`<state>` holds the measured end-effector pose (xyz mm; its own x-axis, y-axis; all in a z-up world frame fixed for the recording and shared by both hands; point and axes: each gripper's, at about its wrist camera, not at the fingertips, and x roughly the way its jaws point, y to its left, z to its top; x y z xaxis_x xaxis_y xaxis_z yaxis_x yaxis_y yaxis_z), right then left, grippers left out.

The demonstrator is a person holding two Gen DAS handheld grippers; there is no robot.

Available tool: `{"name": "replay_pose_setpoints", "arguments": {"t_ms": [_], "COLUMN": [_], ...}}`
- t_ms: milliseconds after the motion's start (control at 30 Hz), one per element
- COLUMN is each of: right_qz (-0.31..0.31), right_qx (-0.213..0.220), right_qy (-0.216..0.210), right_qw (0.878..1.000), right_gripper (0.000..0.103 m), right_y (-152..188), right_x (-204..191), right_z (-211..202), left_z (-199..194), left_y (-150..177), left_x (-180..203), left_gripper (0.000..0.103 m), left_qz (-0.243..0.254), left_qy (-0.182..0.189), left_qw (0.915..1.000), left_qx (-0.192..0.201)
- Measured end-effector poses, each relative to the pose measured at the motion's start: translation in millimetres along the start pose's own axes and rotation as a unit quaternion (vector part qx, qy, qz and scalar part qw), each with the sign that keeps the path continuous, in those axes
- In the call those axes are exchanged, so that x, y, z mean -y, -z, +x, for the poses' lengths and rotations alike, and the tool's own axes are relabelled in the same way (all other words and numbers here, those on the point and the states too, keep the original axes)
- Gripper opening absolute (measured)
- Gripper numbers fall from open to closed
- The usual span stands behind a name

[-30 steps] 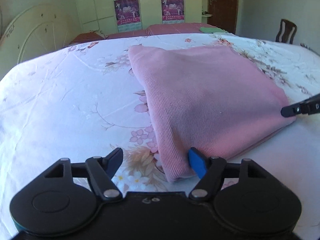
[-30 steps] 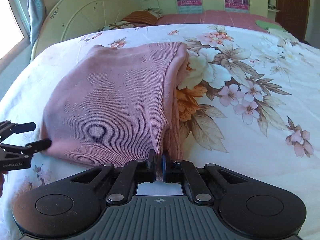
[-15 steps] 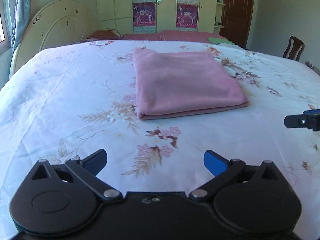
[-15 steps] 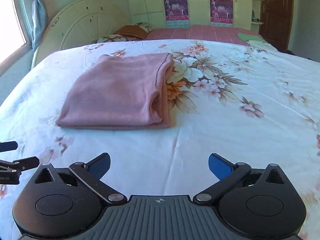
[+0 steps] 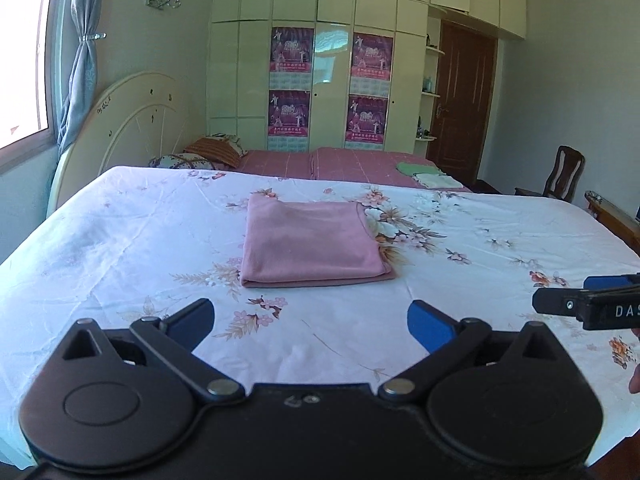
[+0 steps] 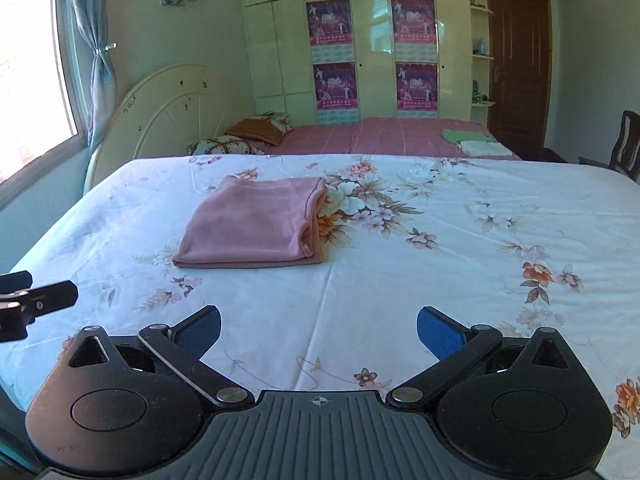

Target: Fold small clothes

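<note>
A pink knit garment (image 5: 310, 242) lies folded into a flat rectangle in the middle of the floral bed sheet (image 5: 120, 240); it also shows in the right wrist view (image 6: 256, 224). My left gripper (image 5: 311, 320) is open and empty, held well back from the garment's near edge. My right gripper (image 6: 319, 330) is open and empty, also well back and to the right of the garment. Each gripper shows at the edge of the other's view: the right one (image 5: 588, 304) and the left one (image 6: 36, 300).
A second bed with a pink cover (image 5: 352, 162) stands behind, with pillows (image 5: 200, 156) and folded green and white cloths (image 5: 424, 174). A cream headboard (image 5: 132, 128) is at the left, a wardrobe (image 5: 320, 60) and door (image 5: 464, 108) at the back, a chair (image 5: 560, 176) at the right.
My right gripper let go of the garment's near corner. Both grippers opened wide and pulled back and up, away from the folded garment, which now lies still on the bed.
</note>
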<state>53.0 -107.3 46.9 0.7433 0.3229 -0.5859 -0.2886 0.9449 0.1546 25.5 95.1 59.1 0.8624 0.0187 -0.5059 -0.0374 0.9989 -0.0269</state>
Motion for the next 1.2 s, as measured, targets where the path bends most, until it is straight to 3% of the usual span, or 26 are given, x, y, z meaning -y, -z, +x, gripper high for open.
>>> {"name": "replay_pose_setpoints", "arguments": {"t_ms": [367, 667, 1200], "right_qz": [-0.022, -0.037, -0.044], "right_qx": [0.051, 0.072, 0.077], "right_qy": [0.002, -0.008, -0.013], "right_qw": [0.998, 0.997, 0.996], "right_gripper": [0.103, 0.103, 0.103], "right_y": [8, 2, 1], "right_x": [-13, -22, -20], "right_z": [-67, -81, -84], "left_z": [-39, -56, -58], "left_y": [0, -2, 0], "left_x": [8, 4, 4], "left_gripper": [0.103, 0.103, 0.103], "left_qz": [0.008, 0.002, 0.004], "left_qy": [-0.007, -0.018, -0.015], "left_qw": [0.9996, 0.9985, 0.9986], "left_qx": [0.026, 0.052, 0.051]}}
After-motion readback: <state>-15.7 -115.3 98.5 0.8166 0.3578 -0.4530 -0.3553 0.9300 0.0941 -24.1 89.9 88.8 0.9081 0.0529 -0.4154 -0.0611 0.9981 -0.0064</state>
